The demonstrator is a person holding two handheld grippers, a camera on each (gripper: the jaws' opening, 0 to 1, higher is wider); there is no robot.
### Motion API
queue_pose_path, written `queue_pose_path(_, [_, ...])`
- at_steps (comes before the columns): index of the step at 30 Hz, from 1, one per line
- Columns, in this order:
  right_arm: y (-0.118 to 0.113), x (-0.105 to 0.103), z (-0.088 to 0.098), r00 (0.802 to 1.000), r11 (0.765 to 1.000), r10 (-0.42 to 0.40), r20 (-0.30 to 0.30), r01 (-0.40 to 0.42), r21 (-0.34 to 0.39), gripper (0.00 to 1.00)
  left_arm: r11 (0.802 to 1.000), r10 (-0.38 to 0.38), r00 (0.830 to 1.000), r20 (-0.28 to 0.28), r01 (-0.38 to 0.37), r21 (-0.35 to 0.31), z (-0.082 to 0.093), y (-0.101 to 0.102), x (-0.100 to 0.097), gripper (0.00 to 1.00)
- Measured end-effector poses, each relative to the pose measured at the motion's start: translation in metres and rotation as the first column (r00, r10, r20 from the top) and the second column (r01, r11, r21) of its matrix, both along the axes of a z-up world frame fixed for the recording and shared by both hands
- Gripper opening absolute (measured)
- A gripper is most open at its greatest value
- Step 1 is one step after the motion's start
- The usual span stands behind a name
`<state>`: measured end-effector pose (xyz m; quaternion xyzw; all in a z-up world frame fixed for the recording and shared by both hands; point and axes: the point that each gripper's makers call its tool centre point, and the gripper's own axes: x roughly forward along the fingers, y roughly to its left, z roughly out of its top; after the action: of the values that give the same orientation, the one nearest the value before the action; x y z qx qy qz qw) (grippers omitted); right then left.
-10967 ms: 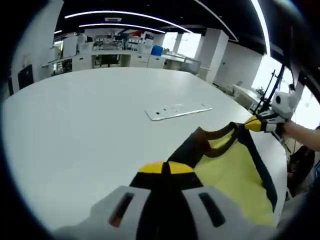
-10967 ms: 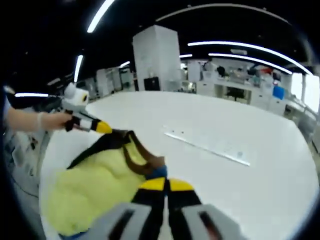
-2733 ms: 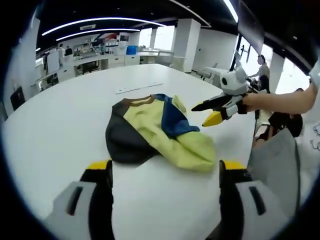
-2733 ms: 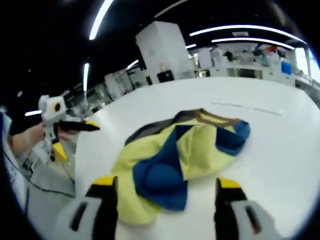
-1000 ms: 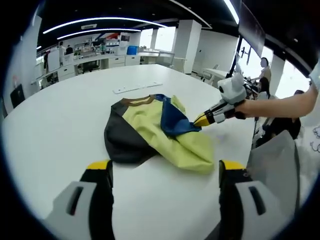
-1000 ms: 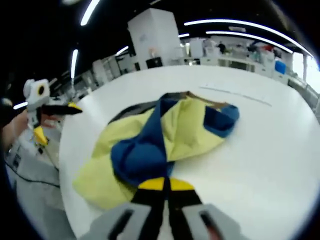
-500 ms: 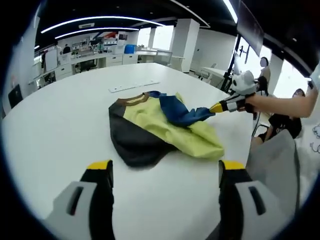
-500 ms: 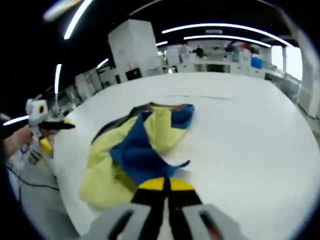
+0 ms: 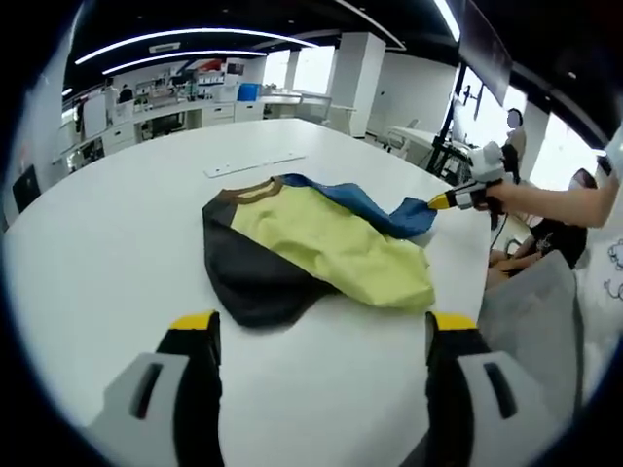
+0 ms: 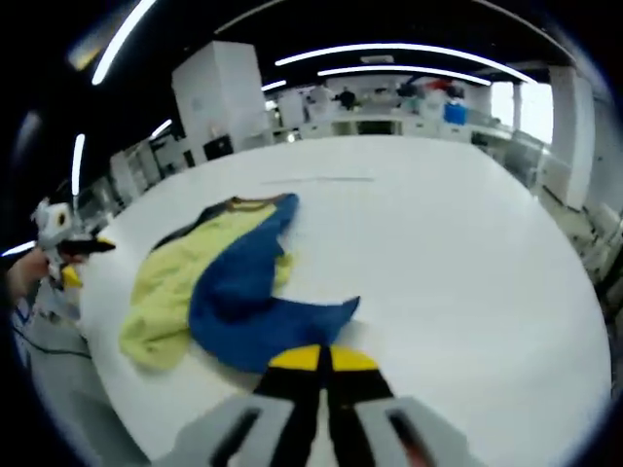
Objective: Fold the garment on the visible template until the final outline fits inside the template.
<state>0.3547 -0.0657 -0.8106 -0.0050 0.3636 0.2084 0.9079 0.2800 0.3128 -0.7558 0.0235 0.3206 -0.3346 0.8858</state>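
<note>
A yellow, black and blue garment (image 9: 321,243) lies crumpled on the white table (image 9: 117,224). Its blue sleeve (image 10: 248,302) is stretched out sideways. My right gripper (image 10: 321,358) is shut on the sleeve's end, and it comes into the left gripper view from the right (image 9: 440,201). My left gripper (image 9: 323,326) hangs open in front of the garment's black side, nothing between its jaws, and appears at the table edge in the right gripper view (image 10: 83,261). A thin flat template (image 9: 255,163) lies beyond the collar.
The table's edge (image 9: 477,292) runs close to the right of the garment. A person's hand (image 9: 545,199) holds the right gripper. Another person stands far back by the windows (image 9: 513,122). Desks and shelves line the room behind.
My right gripper shut on the blue sleeve and pulled it out and away from the yellow body, spreading it across the table. The left gripper stayed open in place.
</note>
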Motion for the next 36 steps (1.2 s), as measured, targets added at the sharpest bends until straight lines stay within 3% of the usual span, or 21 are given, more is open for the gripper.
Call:
queue_pose_path(9, [-0.056,0.001,-0.007,0.996,0.995,-0.087,0.002,0.087,-0.056,0.00,1.000,0.009,1.000,-0.009,-0.009,0.004,-0.002,0.001,0.002,0.84])
queue_pose_path(13, [-0.071,0.002,-0.006,0.993,0.990,-0.121,0.010,0.121,-0.074,0.00,1.000,0.019,1.000,-0.008,-0.019,0.007,-0.002,0.002,0.004,0.83])
queue_pose_path(36, [-0.178,0.046,-0.013,0.964,0.940,-0.263,0.048,0.267,-0.211,0.00,0.998,0.059,0.997,-0.042,-0.058,0.030,-0.010,0.007,0.009,0.83])
